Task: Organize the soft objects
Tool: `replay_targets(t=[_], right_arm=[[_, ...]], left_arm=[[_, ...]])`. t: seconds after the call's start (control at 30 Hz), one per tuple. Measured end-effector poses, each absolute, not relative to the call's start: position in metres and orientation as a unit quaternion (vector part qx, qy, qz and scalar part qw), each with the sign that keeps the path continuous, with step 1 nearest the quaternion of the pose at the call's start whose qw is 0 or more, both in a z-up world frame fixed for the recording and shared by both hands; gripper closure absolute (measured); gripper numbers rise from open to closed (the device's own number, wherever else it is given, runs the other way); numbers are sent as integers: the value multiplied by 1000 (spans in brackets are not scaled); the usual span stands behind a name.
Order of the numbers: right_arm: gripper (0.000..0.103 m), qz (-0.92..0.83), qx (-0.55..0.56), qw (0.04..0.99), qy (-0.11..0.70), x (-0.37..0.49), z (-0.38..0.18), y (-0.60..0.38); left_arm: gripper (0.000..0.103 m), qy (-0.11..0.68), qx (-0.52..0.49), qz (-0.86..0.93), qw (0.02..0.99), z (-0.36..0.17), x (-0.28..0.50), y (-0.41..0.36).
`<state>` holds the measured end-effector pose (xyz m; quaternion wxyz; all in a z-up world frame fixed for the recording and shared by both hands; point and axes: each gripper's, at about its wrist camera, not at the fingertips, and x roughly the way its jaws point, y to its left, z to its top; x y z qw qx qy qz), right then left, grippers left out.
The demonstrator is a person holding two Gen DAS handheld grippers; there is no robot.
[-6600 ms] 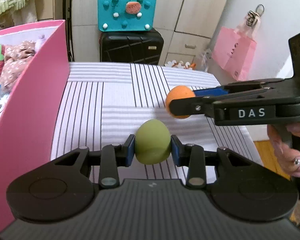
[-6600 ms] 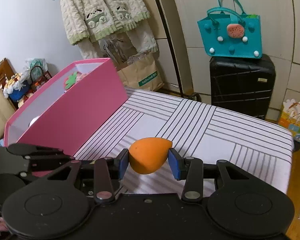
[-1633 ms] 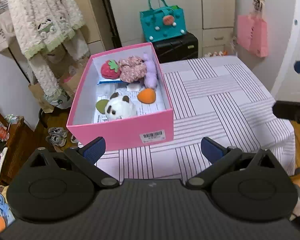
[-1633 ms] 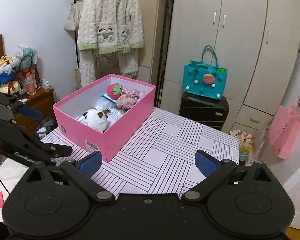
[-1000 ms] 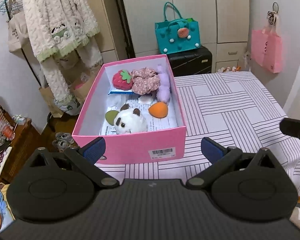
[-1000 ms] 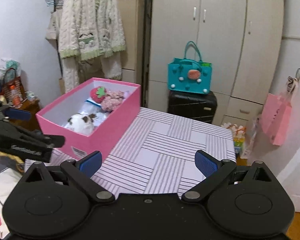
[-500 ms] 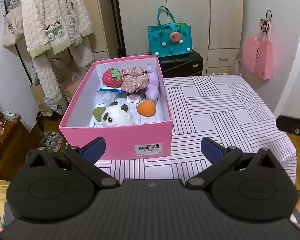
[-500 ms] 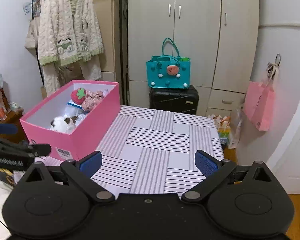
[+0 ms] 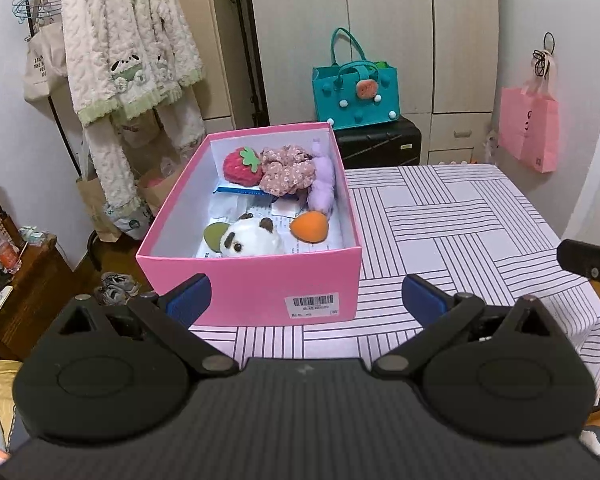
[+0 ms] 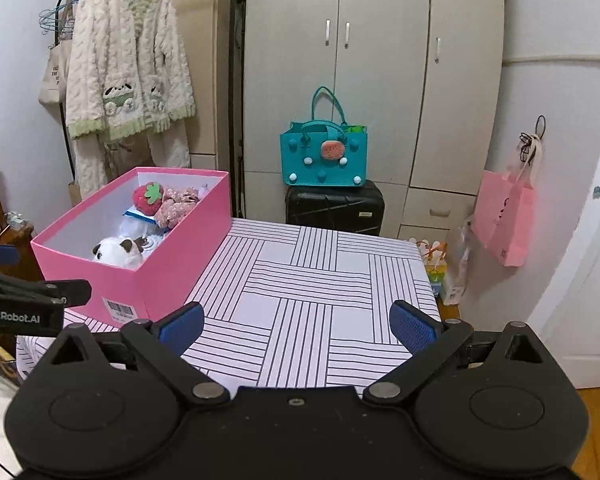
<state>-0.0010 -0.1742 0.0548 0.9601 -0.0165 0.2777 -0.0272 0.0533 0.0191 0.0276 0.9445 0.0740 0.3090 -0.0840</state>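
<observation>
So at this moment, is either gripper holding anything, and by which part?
Nothing is held. The left gripper and right gripper are both open and empty; the orange sponge lies in the pink box.

Beige wardrobe, white walls, wood floor

Pink box blocks left; striped tabletop right open.

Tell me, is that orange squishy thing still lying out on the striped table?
No, the orange sponge sits inside the pink box.
</observation>
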Motion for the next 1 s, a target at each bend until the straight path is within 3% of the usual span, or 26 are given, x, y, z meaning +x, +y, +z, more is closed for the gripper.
replay_targets(t=[1.0], right_arm=[[2, -51, -27, 967, 249, -12, 52, -172]], left_arm=[[0, 308, 78, -74, 945, 23, 49, 19]])
